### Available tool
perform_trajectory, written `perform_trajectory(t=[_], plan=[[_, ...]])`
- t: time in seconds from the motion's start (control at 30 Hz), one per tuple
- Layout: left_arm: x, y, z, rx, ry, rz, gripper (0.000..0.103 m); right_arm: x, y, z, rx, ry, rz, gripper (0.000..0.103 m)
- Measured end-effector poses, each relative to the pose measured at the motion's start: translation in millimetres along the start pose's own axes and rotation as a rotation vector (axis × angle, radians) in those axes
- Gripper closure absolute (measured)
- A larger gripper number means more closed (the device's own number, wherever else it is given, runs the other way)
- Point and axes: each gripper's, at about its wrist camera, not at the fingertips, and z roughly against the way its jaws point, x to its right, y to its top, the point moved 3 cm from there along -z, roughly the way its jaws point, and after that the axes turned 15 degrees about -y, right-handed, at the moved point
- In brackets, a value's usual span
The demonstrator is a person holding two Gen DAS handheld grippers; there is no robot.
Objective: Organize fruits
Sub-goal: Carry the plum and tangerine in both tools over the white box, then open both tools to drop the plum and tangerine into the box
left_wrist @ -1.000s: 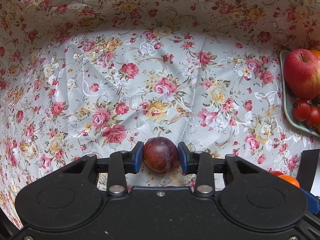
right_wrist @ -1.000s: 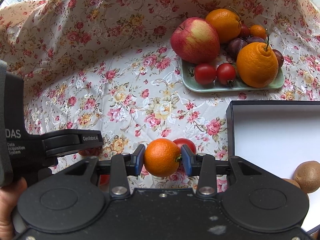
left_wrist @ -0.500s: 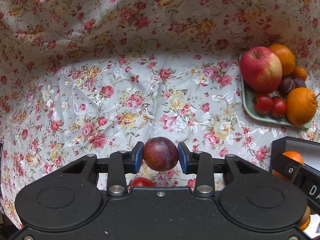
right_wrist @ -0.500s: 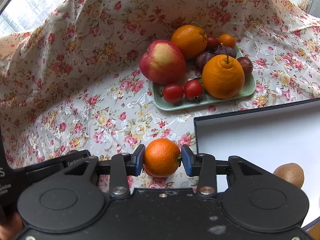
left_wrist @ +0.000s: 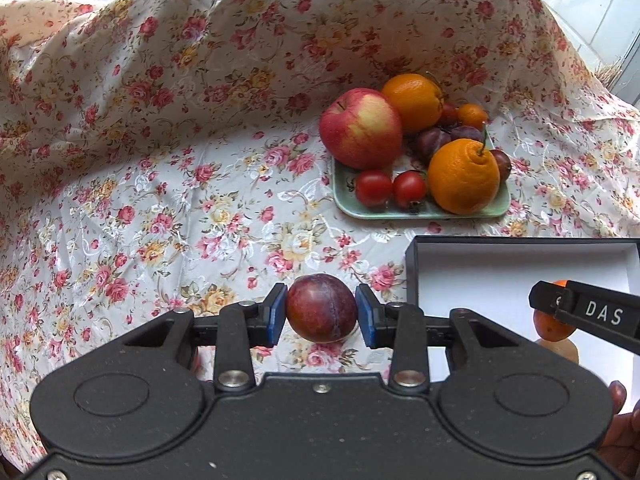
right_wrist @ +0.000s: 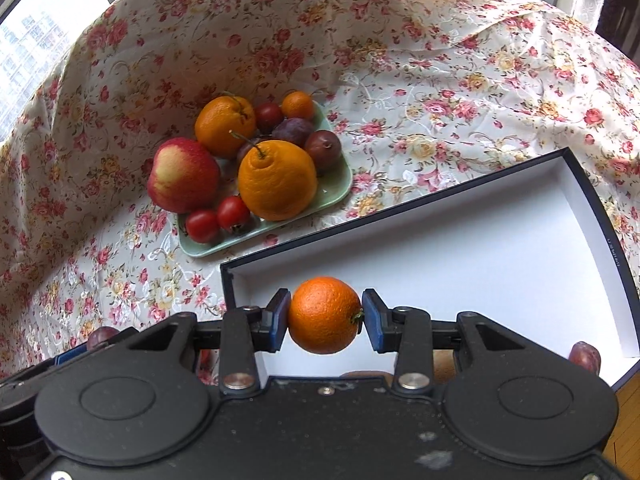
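A cream cloth printed with red and yellow roses (left_wrist: 168,208) covers the whole surface and rises in folds at the back. On it, toward the near right, lies a shallow rectangular box with dark outer walls and a white inside (right_wrist: 460,240). Beyond the box's far left corner, apart from it, sits a pale green rectangular plastic tray (right_wrist: 340,184) heaped with fruit. A large red-and-yellow apple (left_wrist: 360,128) sits at the tray's far left corner, a knobbly orange citrus with a stem (left_wrist: 464,176) at its near right, a rounder orange (left_wrist: 412,100) behind the apple. Dark purple plums (right_wrist: 298,128) lie between them and two small red tomatoes (left_wrist: 390,188) along the near edge.

The left gripper (left_wrist: 321,310) pinches a dark red-purple plum (left_wrist: 321,308) between its blue pads, over the cloth just left of the box. The right gripper (right_wrist: 325,316) pinches a small round orange (right_wrist: 325,314) over the box's near left corner. Another plum (right_wrist: 585,354) rests inside the box against its right wall.
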Motion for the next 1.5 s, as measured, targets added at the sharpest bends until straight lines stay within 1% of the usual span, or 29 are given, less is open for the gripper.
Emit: perform_trajectory(t=[0.23, 0.37, 0.53, 0.73, 0.83, 1.07, 1.2, 1.37, 1.5], plan=[[44.1, -4.1, -7.0, -0.007, -0.043, -0.048, 0.057, 56.5, 4.6, -8.2, -0.004, -0.062, -0.063, 0.062], [66.7, -4.8, -14.4, -0.013, -0.066, -0.063, 0.057, 89.0, 6.8, -12.3, -0.014, -0.086, -0.124, 0.062], [90.0, -5.6, -25.2, -0.020, -0.069, -0.096, 0.057, 125.3, 9.4, -20.1, -0.022, -0.132, -0.180, 0.062], [108.7, -8.0, -44.0, -0.048, -0.070, -0.103, 0.057, 154.4, 10.6, -27.1, -0.038, -0.162, -0.230, 0.062], [115.8, -10.5, -50.0, -0.058, -0.066, -0.109, 0.056, 163.9, 9.4, -31.0, -0.047, -0.174, -0.236, 0.062], [126.8, -14.1, -56.4, -0.069, -0.066, -0.127, 0.056, 174.7, 7.7, -33.7, -0.056, -0.169, -0.242, 0.062], [130.6, -13.6, -54.4, -0.057, -0.067, -0.143, 0.056, 176.6, 7.6, -34.1, -0.055, -0.177, -0.239, 0.061], [129.6, -14.2, -54.5, -0.063, -0.069, -0.139, 0.056, 177.7, 9.1, -29.3, -0.024, -0.201, -0.241, 0.062], [126.7, -13.1, -53.2, -0.061, -0.066, -0.128, 0.056, 173.6, 9.3, -28.3, -0.029, -0.191, -0.238, 0.062]])
